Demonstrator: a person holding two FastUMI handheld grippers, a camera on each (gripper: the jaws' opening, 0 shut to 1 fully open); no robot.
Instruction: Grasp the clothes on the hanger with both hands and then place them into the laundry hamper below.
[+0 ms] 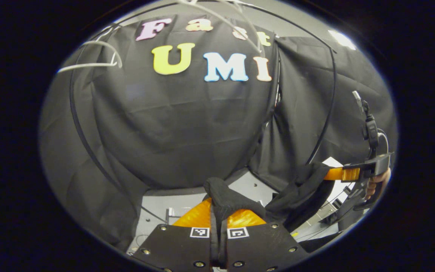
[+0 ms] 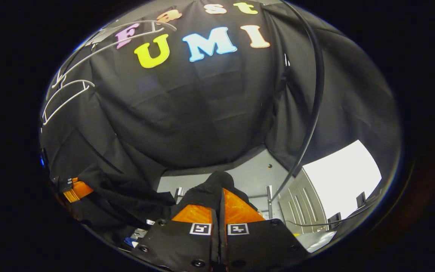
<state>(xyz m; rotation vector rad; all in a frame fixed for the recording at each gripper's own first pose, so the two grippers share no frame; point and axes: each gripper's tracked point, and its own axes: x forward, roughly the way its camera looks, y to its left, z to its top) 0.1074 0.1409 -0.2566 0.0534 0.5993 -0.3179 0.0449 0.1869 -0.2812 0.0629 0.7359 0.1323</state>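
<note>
My left gripper (image 1: 218, 211) is clenched on the black garment (image 1: 232, 202): a fold of the cloth bulges up from between my two fingers, which press on it from both sides, and the rest trails off to the right of that view, sagging in a dark band. At the far end of that band, in the left gripper view, I can see my right gripper (image 1: 347, 173) with the hand (image 1: 378, 183) that holds it; its fingers go into the cloth, so the garment hangs stretched between my two claws.

My right gripper (image 2: 220, 206) is likewise closed tight on the garment (image 2: 206, 190), with a rounded hump of black cloth sitting just over my fingertips and draped down their left side. From there the cloth runs away to the lower left of the right gripper view, where my left gripper (image 2: 74, 190) pokes out from under it.

White wire hangers (image 1: 89, 56) show at the upper left of the left gripper view, well above the garment and apart from it; the right gripper view shows them (image 2: 66, 94) too, at its left edge. The right gripper view also takes in a bright pale panel (image 2: 344, 177) at the lower right, beyond the booth's black wall
</note>
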